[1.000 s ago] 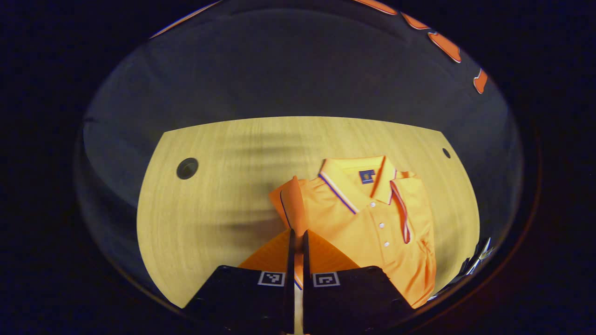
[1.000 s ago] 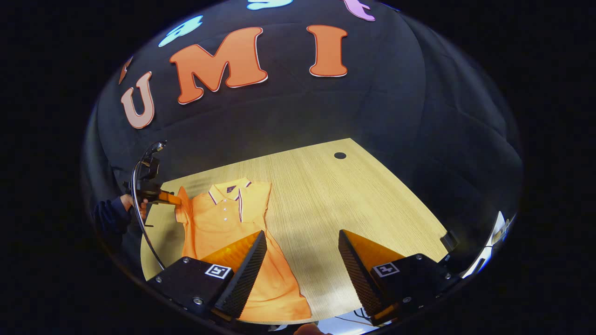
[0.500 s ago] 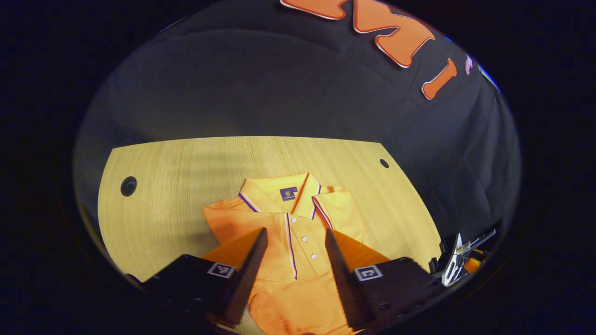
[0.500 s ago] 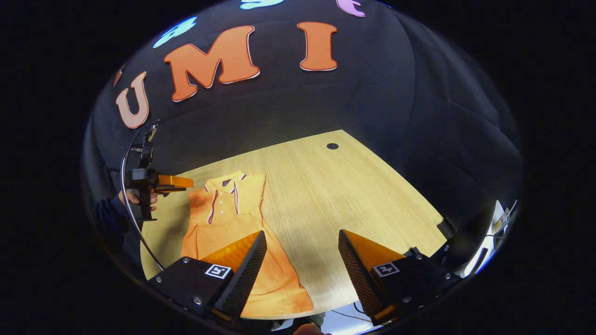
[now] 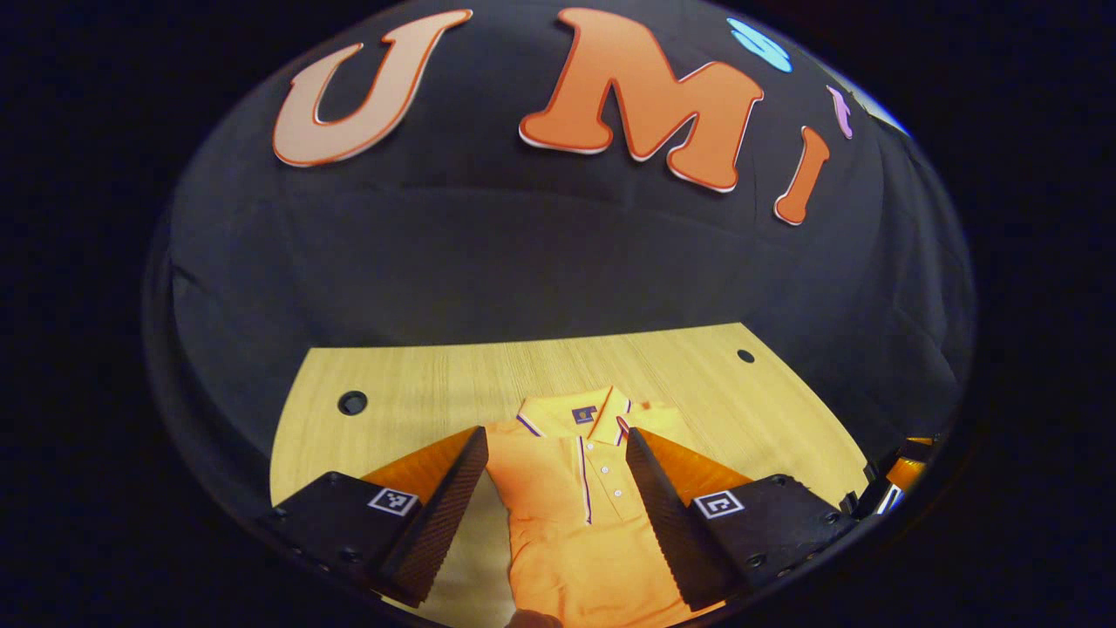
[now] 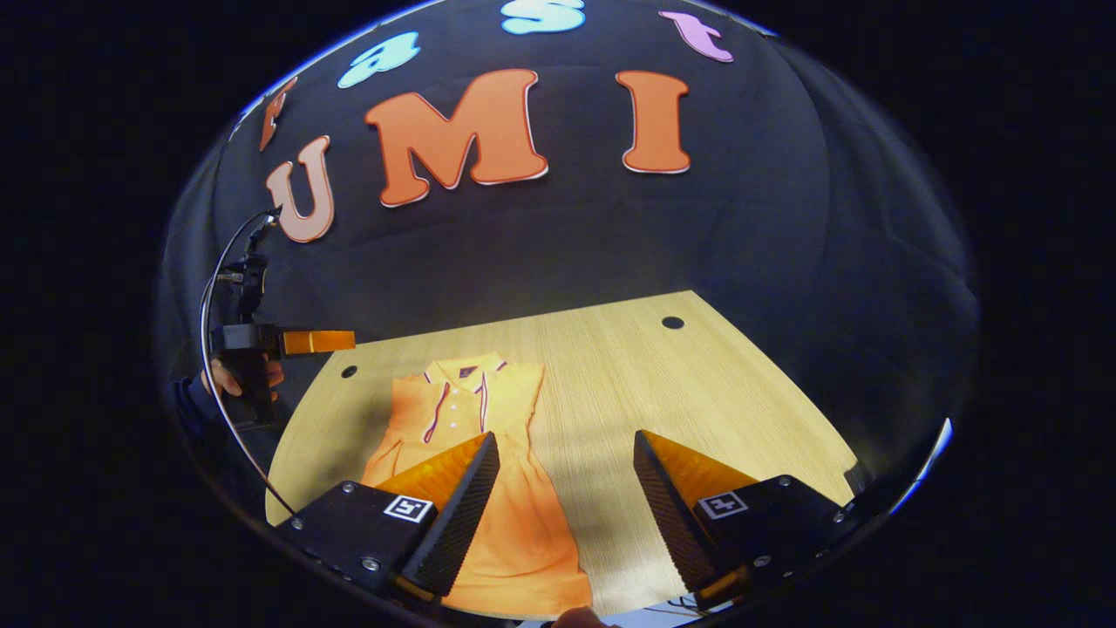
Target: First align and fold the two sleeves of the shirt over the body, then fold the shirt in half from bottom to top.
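1. Since a second ago, the left gripper (image 5: 554, 497) has let go of the sleeve it pinched; its fingers now stand spread with nothing between them, raised above the shirt (image 5: 584, 523).
2. Both sleeves lie folded over the shirt's body, which rests flat on the wooden table (image 6: 628, 384), collar toward 12 o'clock in the left gripper view.
3. In the right gripper view, the right gripper (image 6: 567, 497) hangs spread and empty, the shirt at its 10 o'clock.
4. A hand (image 6: 228, 377) holds the left gripper at 9 o'clock there.
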`<state>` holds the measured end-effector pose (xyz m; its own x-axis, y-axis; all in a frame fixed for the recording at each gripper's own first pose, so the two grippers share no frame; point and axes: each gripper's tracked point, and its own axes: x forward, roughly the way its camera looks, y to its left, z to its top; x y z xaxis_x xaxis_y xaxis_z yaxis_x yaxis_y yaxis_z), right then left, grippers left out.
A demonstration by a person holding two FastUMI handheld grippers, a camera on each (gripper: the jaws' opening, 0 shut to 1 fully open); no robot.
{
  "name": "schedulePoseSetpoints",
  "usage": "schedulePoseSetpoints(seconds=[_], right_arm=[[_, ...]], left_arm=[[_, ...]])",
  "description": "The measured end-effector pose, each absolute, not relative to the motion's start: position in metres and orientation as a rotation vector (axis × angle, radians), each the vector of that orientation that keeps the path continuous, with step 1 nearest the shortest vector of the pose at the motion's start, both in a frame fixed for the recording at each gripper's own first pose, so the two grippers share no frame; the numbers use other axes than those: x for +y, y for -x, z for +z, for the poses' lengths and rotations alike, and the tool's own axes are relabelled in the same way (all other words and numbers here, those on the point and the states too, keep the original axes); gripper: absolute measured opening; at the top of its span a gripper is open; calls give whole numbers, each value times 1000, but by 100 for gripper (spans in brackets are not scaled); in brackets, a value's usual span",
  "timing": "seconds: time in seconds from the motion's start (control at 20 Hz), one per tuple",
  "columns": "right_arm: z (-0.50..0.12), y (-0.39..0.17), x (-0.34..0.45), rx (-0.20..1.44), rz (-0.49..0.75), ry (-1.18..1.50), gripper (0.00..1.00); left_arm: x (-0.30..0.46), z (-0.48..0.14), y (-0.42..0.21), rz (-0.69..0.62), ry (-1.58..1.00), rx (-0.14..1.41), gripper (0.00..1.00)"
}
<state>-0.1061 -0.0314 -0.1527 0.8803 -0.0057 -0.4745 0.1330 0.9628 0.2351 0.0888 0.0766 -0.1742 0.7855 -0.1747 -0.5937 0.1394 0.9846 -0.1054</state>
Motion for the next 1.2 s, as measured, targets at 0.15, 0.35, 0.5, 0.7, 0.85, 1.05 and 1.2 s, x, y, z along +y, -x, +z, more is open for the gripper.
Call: schedulePoseSetpoints(seconds=[0.15, 0.35, 0.5, 0.7, 0.85, 1.05, 1.2], right_arm=[[-134, 100, -25, 402, -18, -196, 94], [-109, 103, -14, 275, 53, -142, 95], [-103, 108, -10, 221, 92, -137, 95], [-81, 122, -5, 104, 147, -126, 94], [-77, 134, -2, 43, 182, -90, 93], [-103, 153, 1, 88, 206, -78, 94], [-142, 166, 0, 173, 198, -75, 94]], left_arm=[[74, -134, -60, -118, 53, 549, 99], [67, -87, -14, -62, 21, 401, 98], [56, -67, 22, -13, 50, 332, 98], [54, -49, 83, 61, 28, 221, 98], [53, -21, 123, 110, -20, 83, 98], [54, -29, 172, 157, -80, 16, 98], [47, -68, 196, 131, -84, 103, 95]])
